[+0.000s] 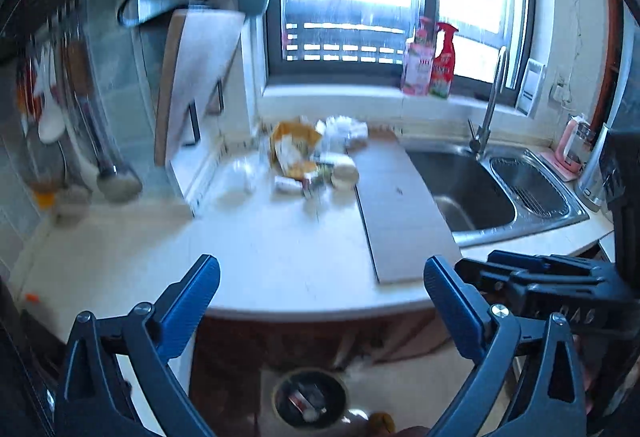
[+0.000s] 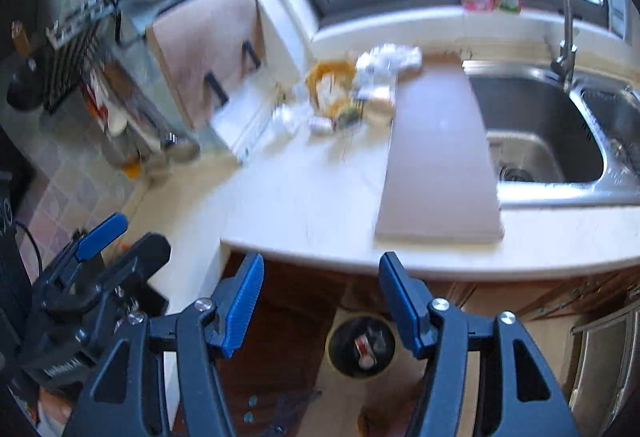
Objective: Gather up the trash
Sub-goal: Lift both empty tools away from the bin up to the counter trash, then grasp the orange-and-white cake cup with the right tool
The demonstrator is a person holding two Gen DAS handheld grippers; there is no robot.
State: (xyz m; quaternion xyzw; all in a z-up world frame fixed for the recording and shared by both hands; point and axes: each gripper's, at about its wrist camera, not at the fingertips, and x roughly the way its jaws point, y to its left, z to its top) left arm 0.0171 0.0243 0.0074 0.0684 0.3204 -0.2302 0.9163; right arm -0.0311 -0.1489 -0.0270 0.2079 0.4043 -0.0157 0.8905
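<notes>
In the left wrist view, the left gripper (image 1: 322, 301) has its jaws spread wide, with nothing between them. It is above the front edge of the worktop (image 1: 256, 257). The trash (image 1: 316, 153), a heap of wrappers, paper and small containers, lies well ahead of it, near the back edge of the worktop under the window, just left of the board (image 1: 400, 205). The bin (image 1: 310, 399) stands on the floor below, between the fingers in the picture. The right gripper (image 1: 532, 285) shows at the right.

In the right wrist view, the right gripper (image 2: 322, 297) is partly spread and grasps nothing. The trash (image 2: 356, 89) is far ahead near the back edge, touching the board (image 2: 436, 157) on its left side. The sink (image 2: 540, 125) is right of the board. The bin (image 2: 362, 347) is below, between the fingers.
</notes>
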